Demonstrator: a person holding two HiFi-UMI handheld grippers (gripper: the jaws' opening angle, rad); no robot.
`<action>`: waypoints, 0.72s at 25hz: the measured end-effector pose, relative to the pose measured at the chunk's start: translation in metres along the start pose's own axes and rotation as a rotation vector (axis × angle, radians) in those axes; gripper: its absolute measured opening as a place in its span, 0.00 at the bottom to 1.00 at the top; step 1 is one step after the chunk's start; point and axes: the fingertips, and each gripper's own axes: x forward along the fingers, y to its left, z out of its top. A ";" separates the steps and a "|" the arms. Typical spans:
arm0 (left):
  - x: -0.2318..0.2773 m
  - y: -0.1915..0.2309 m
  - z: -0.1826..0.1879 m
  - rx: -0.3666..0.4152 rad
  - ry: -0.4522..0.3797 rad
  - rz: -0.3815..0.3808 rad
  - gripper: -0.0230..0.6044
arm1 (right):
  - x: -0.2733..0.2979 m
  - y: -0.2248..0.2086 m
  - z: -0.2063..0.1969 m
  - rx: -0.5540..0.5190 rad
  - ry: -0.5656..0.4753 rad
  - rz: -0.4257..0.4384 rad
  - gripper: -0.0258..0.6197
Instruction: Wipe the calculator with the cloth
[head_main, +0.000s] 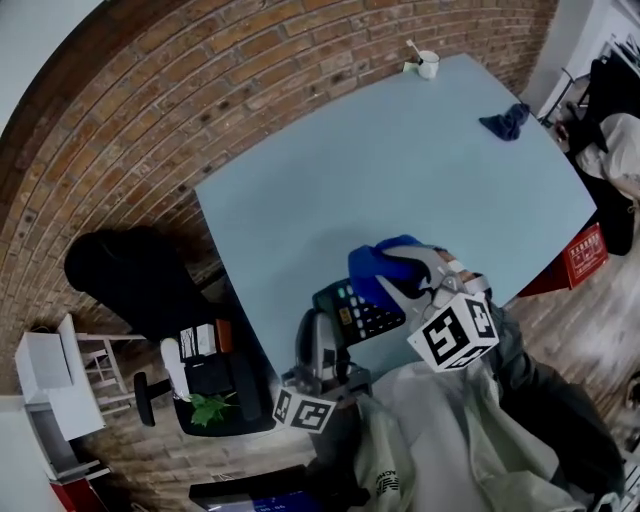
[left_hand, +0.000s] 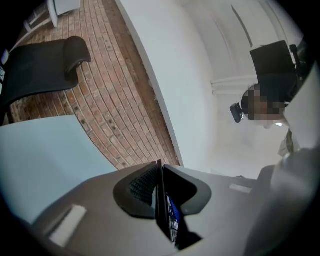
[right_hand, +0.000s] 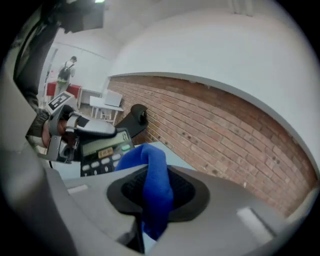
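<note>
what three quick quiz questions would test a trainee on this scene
1. True or false: the left hand-held gripper is shut on the calculator.
2. The right hand-held gripper holds: A sponge, B cloth, C pen.
3. What stands at the table's far edge?
Key: 1 true; 2 B; 3 cup.

Soft, even, cool-tinted light; strong fisheye bending, dark vignetted corners, slight blur throughout.
</note>
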 end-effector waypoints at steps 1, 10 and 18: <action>0.000 -0.001 0.004 0.016 -0.006 -0.017 0.10 | -0.001 -0.009 -0.008 0.049 0.005 0.024 0.17; 0.011 -0.019 -0.011 0.131 0.066 -0.089 0.10 | 0.017 0.012 0.004 0.117 0.035 0.329 0.17; 0.001 0.004 -0.007 0.019 0.030 -0.017 0.10 | 0.029 0.027 0.014 0.045 0.000 0.309 0.17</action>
